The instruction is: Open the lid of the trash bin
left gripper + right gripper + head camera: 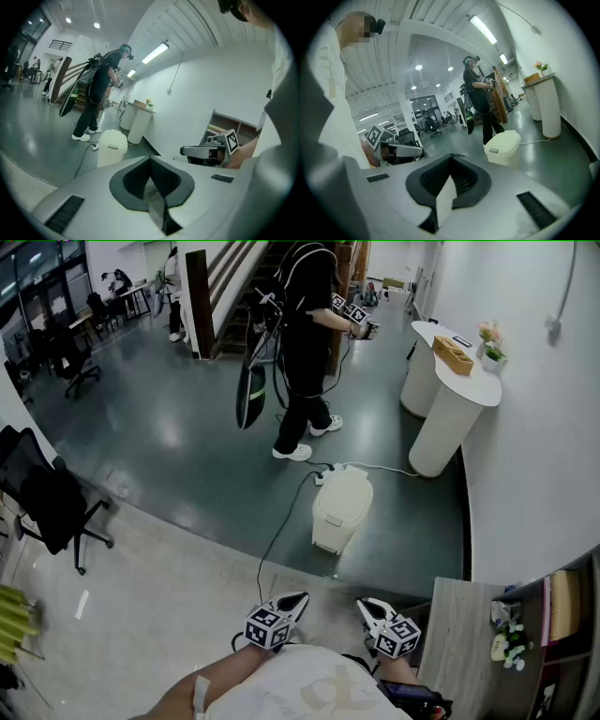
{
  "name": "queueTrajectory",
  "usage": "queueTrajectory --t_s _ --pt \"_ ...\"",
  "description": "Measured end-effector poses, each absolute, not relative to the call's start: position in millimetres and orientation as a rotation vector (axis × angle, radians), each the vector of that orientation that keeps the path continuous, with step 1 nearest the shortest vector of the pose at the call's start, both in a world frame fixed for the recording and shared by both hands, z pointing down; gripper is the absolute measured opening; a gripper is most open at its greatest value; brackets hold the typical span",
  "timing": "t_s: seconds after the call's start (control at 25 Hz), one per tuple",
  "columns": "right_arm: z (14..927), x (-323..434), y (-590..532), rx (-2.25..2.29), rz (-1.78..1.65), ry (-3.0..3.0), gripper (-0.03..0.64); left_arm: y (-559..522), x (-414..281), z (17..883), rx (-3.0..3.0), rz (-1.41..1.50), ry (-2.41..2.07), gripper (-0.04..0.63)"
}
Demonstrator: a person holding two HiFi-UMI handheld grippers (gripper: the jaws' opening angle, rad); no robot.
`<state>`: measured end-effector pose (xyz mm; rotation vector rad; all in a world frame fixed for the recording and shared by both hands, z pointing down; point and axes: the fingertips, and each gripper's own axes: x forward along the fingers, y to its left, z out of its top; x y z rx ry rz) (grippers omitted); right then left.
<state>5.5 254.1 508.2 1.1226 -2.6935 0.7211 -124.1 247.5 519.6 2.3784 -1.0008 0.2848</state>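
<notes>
A cream trash bin (340,509) stands on the dark floor by the white wall, lid down; it also shows as the bin (112,146) and the bin (504,146). My left gripper (296,599) and right gripper (367,607) hover close to my body, well short of the bin and pointing toward it. In the left gripper view the left gripper (151,161) has its jaws pressed together with nothing between them. The right gripper (451,159) is shut and empty too. Neither touches the bin.
A person in black (305,343) stands just behind the bin, holding grippers. A black cable (279,526) runs across the floor to a power strip (324,474). A white counter (450,399) lines the right wall. A wooden table (459,634) is at my right, an office chair (52,498) at left.
</notes>
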Motion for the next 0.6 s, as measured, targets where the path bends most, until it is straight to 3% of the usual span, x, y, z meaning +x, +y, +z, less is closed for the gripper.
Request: queueTrajectory --t_s 0.6 --pt "509.3 23.2 267.4 1.144 0.735 -2.695 0.003 258.4 -111.9 510.7 2.400 0.259 -1.019 0.015"
